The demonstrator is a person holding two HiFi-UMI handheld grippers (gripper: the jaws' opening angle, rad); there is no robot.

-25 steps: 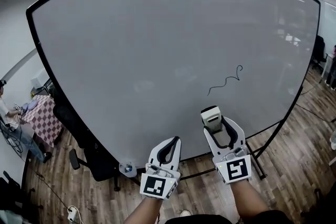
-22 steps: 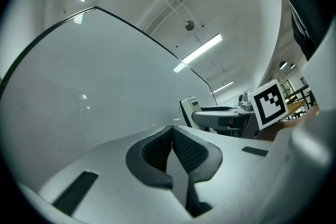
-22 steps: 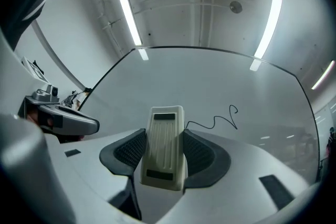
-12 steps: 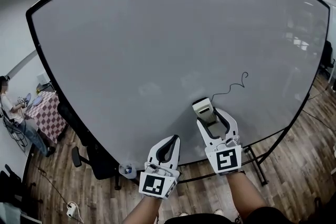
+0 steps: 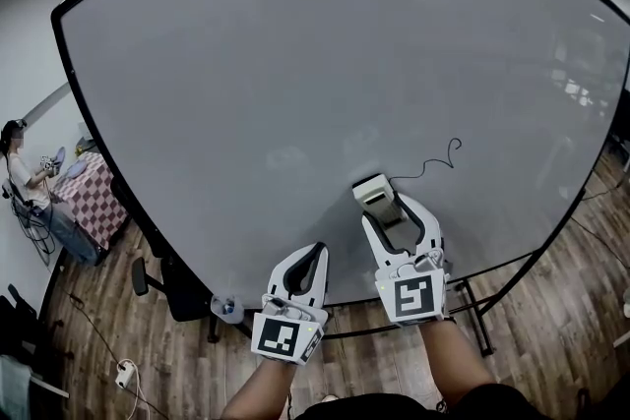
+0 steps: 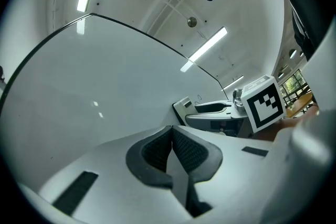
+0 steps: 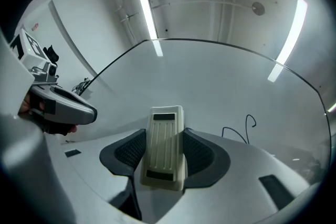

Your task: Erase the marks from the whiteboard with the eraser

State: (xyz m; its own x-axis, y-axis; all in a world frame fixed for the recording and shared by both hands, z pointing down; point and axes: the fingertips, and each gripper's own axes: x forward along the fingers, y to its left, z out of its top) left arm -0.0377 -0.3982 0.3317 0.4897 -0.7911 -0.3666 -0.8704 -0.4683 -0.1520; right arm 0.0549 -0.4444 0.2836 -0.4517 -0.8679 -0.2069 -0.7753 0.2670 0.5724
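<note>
A large whiteboard point(image 5: 295, 84) fills the head view. A thin black squiggle mark point(image 5: 439, 158) is drawn on its lower right part, seen too as the squiggle mark point(image 7: 240, 131) in the right gripper view. My right gripper point(image 5: 389, 202) is shut on a cream eraser point(image 5: 373, 191), whose far end is at the board just left of the mark. The eraser point(image 7: 165, 147) sits lengthwise between the dark pads. My left gripper point(image 5: 317, 258) hangs lower left, shut with nothing in it, its pads point(image 6: 173, 152) pressed together.
The board stands on a black frame with legs point(image 5: 472, 295) over a wood floor point(image 5: 551, 310). A black office chair point(image 5: 167, 285) is at lower left. A person point(image 5: 25, 177) sits by a checkered table point(image 5: 89, 197) at far left.
My right gripper with the eraser has moved left and a little up toward the board, ending beside the squiggle's left end. The left gripper has barely shifted.
</note>
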